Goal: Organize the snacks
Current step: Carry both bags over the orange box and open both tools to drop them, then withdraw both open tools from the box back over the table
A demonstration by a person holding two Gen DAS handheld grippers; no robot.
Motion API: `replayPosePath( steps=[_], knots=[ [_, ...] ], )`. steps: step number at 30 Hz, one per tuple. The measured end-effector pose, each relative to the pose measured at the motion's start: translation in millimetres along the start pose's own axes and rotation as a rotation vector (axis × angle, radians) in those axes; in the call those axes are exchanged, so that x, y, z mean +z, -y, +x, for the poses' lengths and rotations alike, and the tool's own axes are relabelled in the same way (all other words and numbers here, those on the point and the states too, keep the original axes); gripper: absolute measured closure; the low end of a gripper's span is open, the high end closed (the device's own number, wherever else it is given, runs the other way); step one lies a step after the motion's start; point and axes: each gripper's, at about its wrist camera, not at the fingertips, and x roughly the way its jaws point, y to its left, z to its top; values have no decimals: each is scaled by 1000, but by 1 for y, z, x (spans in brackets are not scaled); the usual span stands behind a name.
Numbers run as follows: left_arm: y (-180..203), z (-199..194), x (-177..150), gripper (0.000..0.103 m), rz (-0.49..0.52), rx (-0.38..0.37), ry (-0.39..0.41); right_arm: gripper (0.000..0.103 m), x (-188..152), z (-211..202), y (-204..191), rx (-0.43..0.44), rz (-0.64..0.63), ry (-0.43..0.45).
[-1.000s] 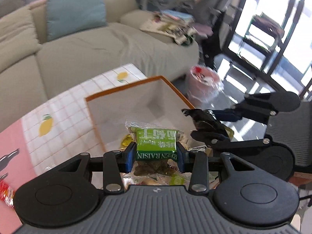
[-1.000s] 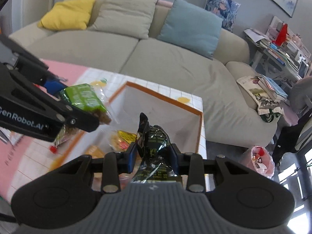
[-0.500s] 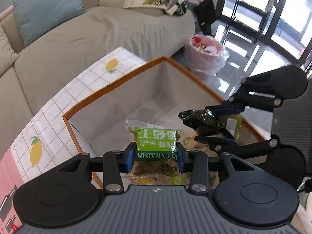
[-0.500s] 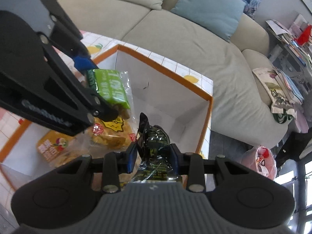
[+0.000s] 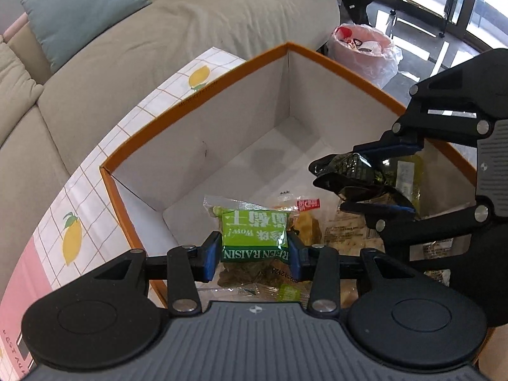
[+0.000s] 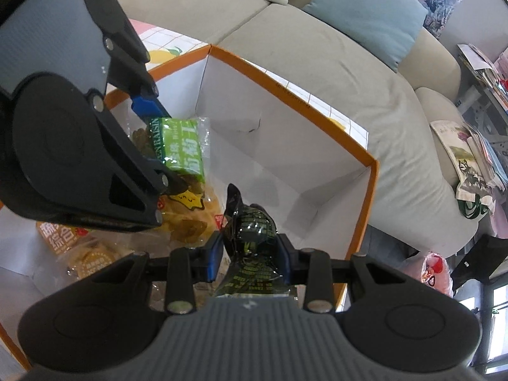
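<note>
A green raisin packet [image 5: 255, 235] sits between the blue pads of my left gripper [image 5: 254, 247], whose jaws are opening while the pads still touch the packet's sides. My right gripper [image 6: 250, 254] is shut on a dark green crinkled snack packet [image 6: 254, 231]. Both hang inside a white box with an orange rim [image 5: 222, 85], above several snack bags [image 6: 187, 212] on its floor. In the left wrist view the right gripper [image 5: 352, 179] is at the right with its dark packet [image 5: 349, 168]. In the right wrist view the left gripper [image 6: 168, 146] is at the left with the raisin packet [image 6: 181, 139].
The box [image 6: 285, 95] stands on a lemon-print tablecloth [image 5: 73, 238]. A beige sofa [image 5: 190, 31] with a teal cushion [image 5: 79, 9] lies behind it. A pink-lined waste bin [image 5: 365, 50] is on the floor past the box's far corner.
Both grippers have come down from above the box into it, carrying their packets. The box walls and the bags on its floor now look much closer.
</note>
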Motion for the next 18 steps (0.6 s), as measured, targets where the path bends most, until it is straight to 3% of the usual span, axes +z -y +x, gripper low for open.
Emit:
replayPosePath(
  steps=[4, 6, 9, 14, 15, 18],
  knots=[
    [0, -1, 1, 46, 2, 29, -5, 68, 3, 5, 1, 0, -10, -21],
    [-1, -4, 3, 31, 5, 30, 3, 69, 3, 7, 2, -8, -14, -36],
    [-3, -11, 3, 26, -3, 35, 17, 68, 4, 5, 2, -23, -14, -32],
    [-4, -21, 2, 20, -8, 38, 17, 55, 6, -1, 3, -28, 3, -32],
    [-3, -24, 1, 20, -8, 35, 18, 47, 7, -2, 2, -32, 2, -32],
    [-3, -33, -1, 20, -14, -4, 7, 34, 8, -10, 0, -39, -1, -27]
  ],
)
